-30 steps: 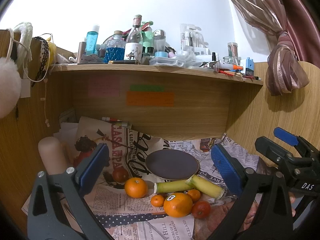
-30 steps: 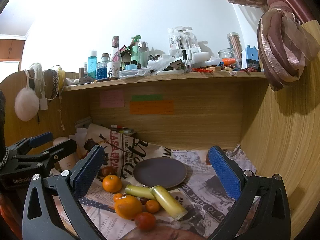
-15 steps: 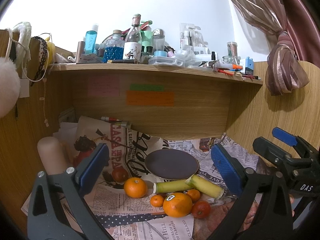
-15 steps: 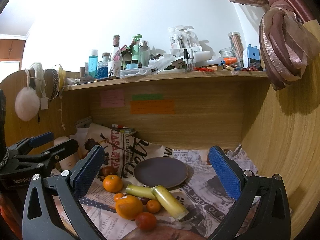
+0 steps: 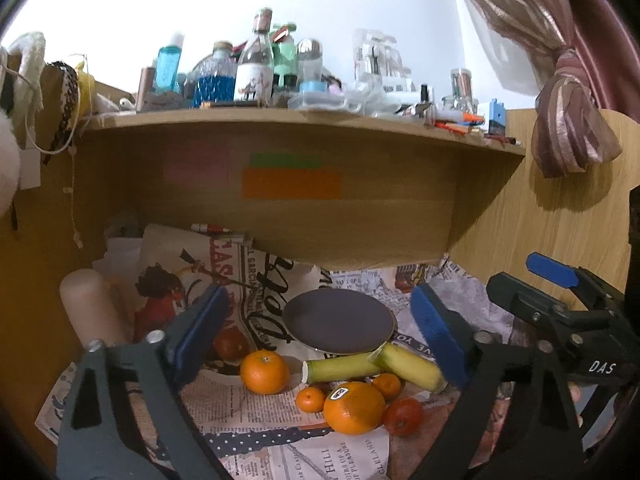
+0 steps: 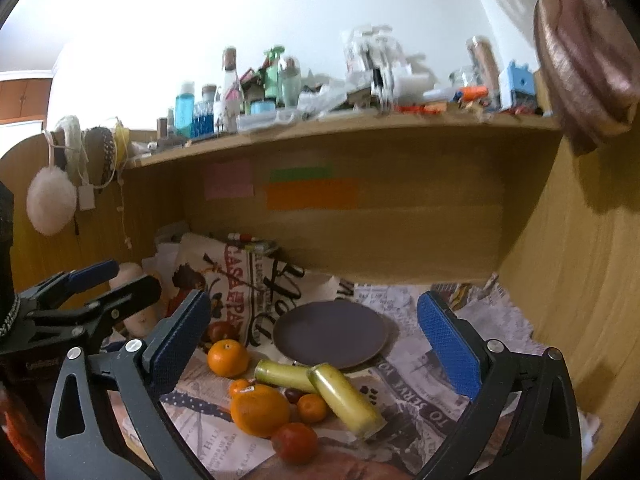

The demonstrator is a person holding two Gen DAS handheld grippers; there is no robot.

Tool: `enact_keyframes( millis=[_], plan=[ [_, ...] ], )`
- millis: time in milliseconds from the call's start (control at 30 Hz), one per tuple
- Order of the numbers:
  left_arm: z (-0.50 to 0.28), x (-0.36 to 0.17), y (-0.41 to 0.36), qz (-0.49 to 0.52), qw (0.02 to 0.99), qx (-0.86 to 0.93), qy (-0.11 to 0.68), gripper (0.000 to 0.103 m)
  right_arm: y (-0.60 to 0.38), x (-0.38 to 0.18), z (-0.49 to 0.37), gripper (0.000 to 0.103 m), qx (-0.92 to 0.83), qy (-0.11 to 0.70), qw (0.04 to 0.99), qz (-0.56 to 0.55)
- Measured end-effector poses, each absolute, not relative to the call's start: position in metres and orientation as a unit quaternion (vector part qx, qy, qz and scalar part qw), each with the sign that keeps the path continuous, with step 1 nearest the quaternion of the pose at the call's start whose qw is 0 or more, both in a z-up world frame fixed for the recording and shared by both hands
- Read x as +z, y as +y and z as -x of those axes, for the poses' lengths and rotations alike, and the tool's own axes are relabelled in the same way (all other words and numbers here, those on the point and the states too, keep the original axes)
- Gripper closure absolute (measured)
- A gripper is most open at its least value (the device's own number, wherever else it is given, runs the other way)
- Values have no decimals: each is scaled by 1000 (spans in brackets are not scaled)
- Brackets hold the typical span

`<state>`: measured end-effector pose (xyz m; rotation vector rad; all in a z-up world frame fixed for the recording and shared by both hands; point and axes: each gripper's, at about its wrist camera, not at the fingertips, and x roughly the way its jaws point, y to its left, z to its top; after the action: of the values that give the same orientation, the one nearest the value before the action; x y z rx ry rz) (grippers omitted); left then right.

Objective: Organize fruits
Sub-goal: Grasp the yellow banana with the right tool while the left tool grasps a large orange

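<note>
A wooden shelf (image 5: 304, 120) crowded with bottles spans the upper half of both views, and below it newspaper (image 5: 256, 404) covers the tabletop. In the lower part of the left wrist view the left gripper (image 5: 320, 336) has its jaws apart and closing, with nothing pressed between the blue pads; the fruit lies beyond them. The right gripper (image 6: 316, 340) fills the bottom of the right wrist view with jaws wide open and empty, and it also shows at the right edge of the left view.

A dark round plate (image 5: 339, 322) sits at lower centre on the paper, bare. Just in front of it lie two pale yellow-green banana pieces (image 5: 376, 366), touching at an angle. Below them sits a large orange with a sticker (image 5: 354, 407), with a red tomato (image 5: 404, 416) against its right side and two small mandarins (image 5: 310, 399) close by. A medium orange (image 5: 265, 372) rests left of the group, and a dark red fruit (image 5: 230, 344) sits behind it, partly hidden by the left pad.
</note>
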<state>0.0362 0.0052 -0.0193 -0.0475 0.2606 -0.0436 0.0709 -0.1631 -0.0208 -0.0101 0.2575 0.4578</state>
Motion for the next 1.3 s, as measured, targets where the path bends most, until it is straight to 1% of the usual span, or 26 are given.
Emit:
enact_keyframes(
  millis=[100,133,233,300,400,467,733,800,867,1067,1200,1300],
  plan=[
    [-47,-24,10,29,989,-22,147,19,-161,-28,-84,13,233,151,961,16],
    [-51,-27,14,32,987,-21,153,19,-160,-31,-89,14,235,160,958,21],
    [-64,-35,22,40,984,-15,173,24,-158,-42,-103,21,241,189,951,33],
    [-73,-43,30,47,980,-15,193,27,-157,-51,-113,28,248,212,944,37],
    [-87,-58,42,53,972,-7,227,33,-157,-66,-127,33,252,245,935,46],
    [-96,-71,51,56,967,0,250,35,-156,-76,-136,35,255,267,928,50],
    [-123,-114,73,58,945,14,321,37,-147,-113,-167,42,263,341,900,69],
    [-129,-120,75,60,941,6,334,41,-144,-120,-173,46,262,356,894,80],
    [-137,-126,75,62,936,-2,346,43,-142,-126,-179,48,261,370,888,86],
    [-161,-143,71,56,925,-11,376,43,-142,-137,-192,49,261,395,876,91],
    [-176,-154,73,63,916,-12,397,43,-140,-143,-198,52,275,408,867,85],
    [-184,-160,75,75,910,-18,408,38,-137,-143,-201,55,280,409,865,87]
  ],
)
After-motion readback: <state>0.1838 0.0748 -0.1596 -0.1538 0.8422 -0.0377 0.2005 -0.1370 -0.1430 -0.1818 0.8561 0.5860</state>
